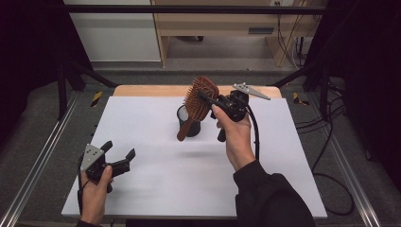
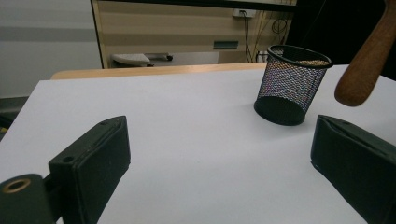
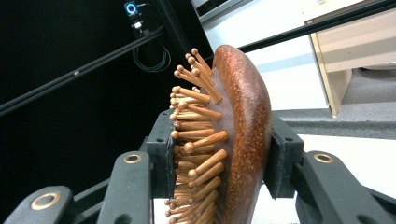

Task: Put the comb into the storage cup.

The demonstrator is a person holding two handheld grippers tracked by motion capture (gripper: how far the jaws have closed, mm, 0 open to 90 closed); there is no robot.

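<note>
My right gripper is shut on the head of a wooden hairbrush, held above the table with the handle slanting down and left in front of a black mesh cup. In the right gripper view the brush head is clamped between the two jaws, wooden bristles pointing left. My left gripper rests open near the table's front left corner, with nothing between its fingers. The left gripper view looks across the white table at the mesh cup, with the brush handle tip hanging at the upper right.
The white table top has a wooden strip along its far edge. Metal rails flank both sides. Beyond the table stand a wooden desk and cables on the grey floor.
</note>
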